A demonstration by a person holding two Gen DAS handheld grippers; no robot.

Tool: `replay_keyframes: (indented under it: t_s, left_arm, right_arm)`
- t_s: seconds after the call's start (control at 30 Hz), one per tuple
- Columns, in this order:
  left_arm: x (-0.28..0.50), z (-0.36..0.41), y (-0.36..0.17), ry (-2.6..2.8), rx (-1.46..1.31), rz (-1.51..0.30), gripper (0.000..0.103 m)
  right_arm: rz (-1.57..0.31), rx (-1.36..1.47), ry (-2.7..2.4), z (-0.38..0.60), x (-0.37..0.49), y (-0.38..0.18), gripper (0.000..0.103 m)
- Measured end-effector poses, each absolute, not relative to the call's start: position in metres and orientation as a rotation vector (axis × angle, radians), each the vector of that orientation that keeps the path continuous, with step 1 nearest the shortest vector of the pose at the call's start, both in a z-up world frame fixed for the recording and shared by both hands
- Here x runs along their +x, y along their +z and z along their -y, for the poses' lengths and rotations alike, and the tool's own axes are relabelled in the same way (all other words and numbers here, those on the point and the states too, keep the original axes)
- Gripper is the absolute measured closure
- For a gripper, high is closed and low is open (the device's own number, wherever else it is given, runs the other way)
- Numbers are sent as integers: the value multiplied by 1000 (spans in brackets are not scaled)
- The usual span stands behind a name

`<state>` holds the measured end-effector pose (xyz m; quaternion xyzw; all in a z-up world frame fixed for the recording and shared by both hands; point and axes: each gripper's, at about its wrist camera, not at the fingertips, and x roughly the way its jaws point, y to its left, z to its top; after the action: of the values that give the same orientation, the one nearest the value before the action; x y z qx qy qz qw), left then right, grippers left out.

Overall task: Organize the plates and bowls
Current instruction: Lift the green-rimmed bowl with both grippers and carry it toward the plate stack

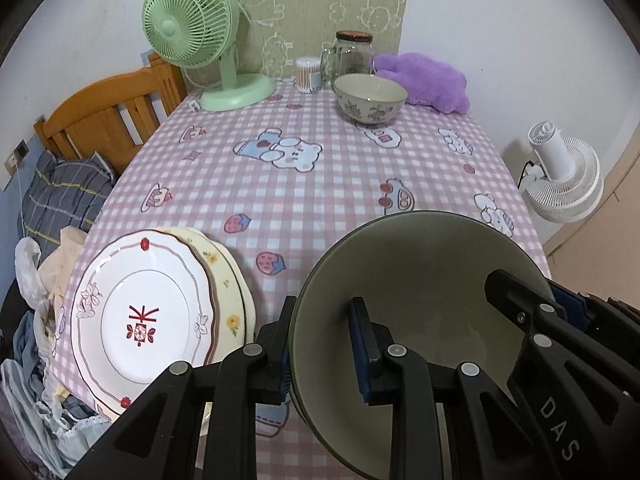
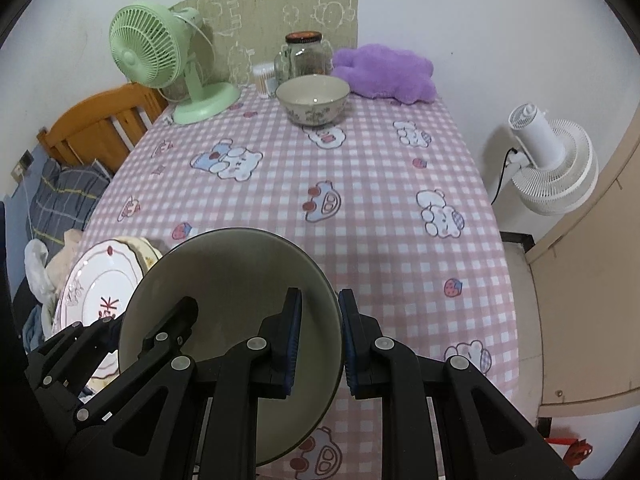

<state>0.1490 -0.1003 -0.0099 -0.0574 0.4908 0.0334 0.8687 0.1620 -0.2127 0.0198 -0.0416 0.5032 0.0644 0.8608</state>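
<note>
A: The near bowl (image 1: 420, 320) looks like glazed ceramic, smooth, with a dull sheen. The plates (image 1: 148, 312), near left?

B: Glossy ceramic. The tablecloth (image 1: 320, 184) is soft matt fabric, the far jar (image 1: 352, 56) clear glass, the headboard (image 1: 108, 116) varnished wood.

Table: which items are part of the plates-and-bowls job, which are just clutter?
Job:
- green-rimmed bowl, pinched at opposite rims by left gripper and right gripper
- patterned bowl at the far end
- white plate stacked on yellow floral plate

Clutter:
- green fan
- glass jar
- cotton swab box
- purple plush
- white fan, off the table
</note>
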Motion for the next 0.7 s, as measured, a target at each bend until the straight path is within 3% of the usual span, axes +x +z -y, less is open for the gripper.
replay_keyframes:
  t_s: [0.7]
  left_arm:
    - [152, 101, -34, 81, -42, -1067, 79]
  right_arm:
    - [-1148, -66, 115, 210, 166, -12, 81]
